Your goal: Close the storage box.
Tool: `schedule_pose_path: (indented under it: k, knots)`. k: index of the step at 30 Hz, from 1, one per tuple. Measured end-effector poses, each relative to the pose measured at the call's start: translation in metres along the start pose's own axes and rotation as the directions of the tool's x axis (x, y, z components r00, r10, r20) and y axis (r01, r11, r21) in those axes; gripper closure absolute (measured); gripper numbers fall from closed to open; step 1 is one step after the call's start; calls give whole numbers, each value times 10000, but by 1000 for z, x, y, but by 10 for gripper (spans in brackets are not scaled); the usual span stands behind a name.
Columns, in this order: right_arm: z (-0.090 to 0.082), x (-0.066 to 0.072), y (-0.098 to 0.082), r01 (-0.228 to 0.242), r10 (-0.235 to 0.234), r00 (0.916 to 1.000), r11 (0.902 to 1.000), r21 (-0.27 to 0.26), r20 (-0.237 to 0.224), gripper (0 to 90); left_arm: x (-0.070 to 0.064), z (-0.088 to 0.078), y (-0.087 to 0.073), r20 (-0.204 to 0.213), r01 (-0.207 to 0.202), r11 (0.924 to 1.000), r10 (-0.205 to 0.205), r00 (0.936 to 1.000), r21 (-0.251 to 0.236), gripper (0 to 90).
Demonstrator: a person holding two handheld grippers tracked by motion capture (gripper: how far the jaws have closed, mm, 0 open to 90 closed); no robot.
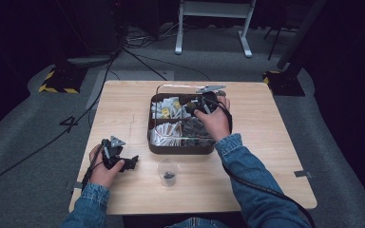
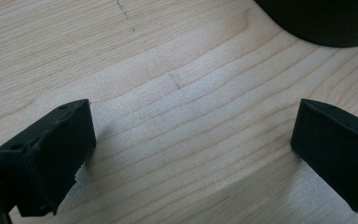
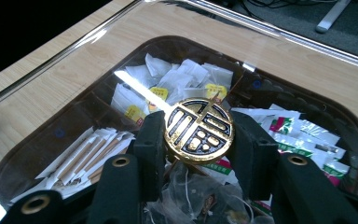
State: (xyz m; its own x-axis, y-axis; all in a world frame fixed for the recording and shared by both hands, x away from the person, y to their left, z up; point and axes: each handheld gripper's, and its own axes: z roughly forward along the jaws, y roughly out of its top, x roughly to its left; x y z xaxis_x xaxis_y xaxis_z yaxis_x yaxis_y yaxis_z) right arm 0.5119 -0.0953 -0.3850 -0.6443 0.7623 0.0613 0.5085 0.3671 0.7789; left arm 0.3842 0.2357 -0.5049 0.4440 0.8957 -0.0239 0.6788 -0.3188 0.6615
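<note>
At the lower left of the high view, the left gripper (image 1: 132, 163) is resting idle on the table (image 1: 123, 109), jaws spread wide and holding nothing, probably parked out of the way. Just right of it, a small clear cup (image 1: 168, 172) is standing below the dark tray (image 1: 180, 147) of sachets. At the tray's upper right, the right gripper (image 3: 198, 154) is clenching a round gold knob (image 3: 199, 130), apparently the clear lid's handle, likely to move it.
</note>
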Motion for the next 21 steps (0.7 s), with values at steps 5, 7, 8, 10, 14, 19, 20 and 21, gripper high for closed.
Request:
schedule_pose_path:
  k: [5, 7, 8, 10, 14, 19, 20, 21]
  knots:
    - [12, 5, -5, -13, 12, 10000, 9999, 164, 22, 584, 0, 0, 0, 10, 8, 10000, -8, 10000, 3, 3]
    - [17, 6, -7, -9, 8, 10000, 9997, 224, 48, 584, 0, 0, 0, 0, -3, 10000, 3, 10000, -2, 2]
    - [19, 7, -8, -7, 5, 10000, 9997, 251, 70, 584, 0, 0, 0, 0, -1, 10000, 1, 10000, 0, 3]
    - [23, 8, -10, 23, -26, 9999, 9996, 294, 104, 584, 0, 0, 0, -1, -1, 10000, 1, 10000, 0, 3]
    - [29, 10, -13, 79, -84, 9999, 9992, 380, 134, 584, 0, 0, 0, 0, -1, 10000, 1, 10000, -1, 3]
    - [36, 12, -16, 119, -129, 9997, 9989, 461, 199, 584, 0, 0, 0, 0, -9, 10000, 9, 10000, 0, 3]
    - [37, 12, -17, 128, -138, 9997, 9988, 476, 205, 584, 0, 0, 0, -1, -2, 10000, 2, 10000, 0, 3]
    - [38, 12, -17, 132, -143, 9997, 9987, 484, 220, 584, 0, 0, 0, -1, -4, 10000, 4, 10000, 0, 3]
